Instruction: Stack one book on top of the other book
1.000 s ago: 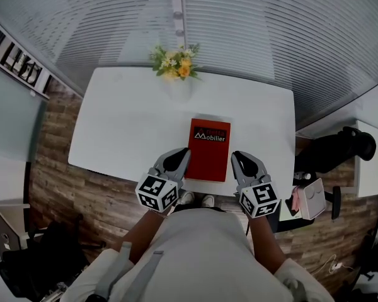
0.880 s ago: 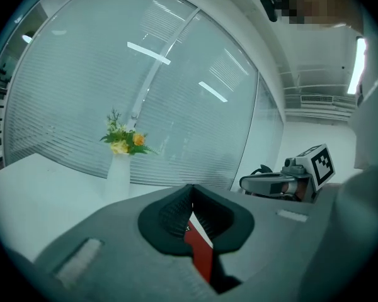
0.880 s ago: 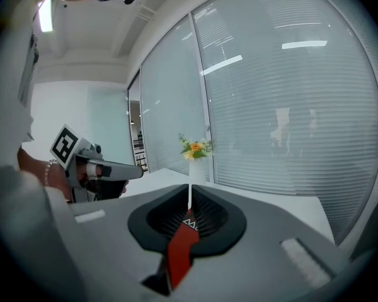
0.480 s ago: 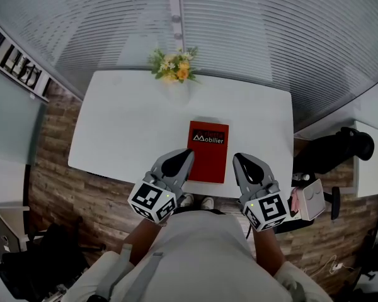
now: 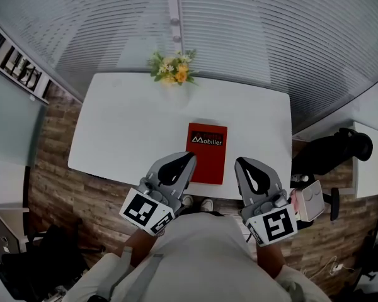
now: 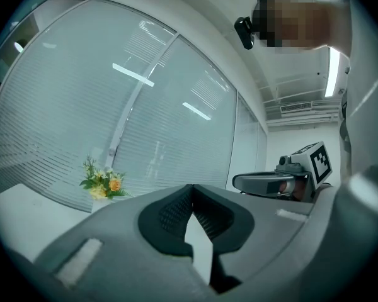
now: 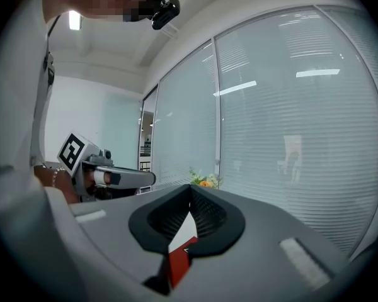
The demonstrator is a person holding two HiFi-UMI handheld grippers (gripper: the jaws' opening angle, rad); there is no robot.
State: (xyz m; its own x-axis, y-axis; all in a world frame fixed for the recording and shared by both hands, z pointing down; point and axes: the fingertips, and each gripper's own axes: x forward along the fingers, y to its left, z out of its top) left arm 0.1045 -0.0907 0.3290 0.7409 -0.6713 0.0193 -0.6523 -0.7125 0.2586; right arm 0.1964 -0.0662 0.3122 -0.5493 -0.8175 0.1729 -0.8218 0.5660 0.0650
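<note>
Beneath us spreads a white rectangular table (image 5: 113, 131). Toward its six o'clock edge a red hardcover book with white lettering (image 5: 206, 153) lies flat, its long sides running twelve to six; we cannot tell whether another book lies under it. We hold the left gripper (image 5: 188, 158) at the book's seven o'clock and the right gripper (image 5: 242, 163) at its five o'clock, both above the table and clear of the book. Each has its jaws pressed together on nothing. At the table's twelve o'clock stands a small bunch of yellow and white flowers (image 5: 172, 68).
</note>
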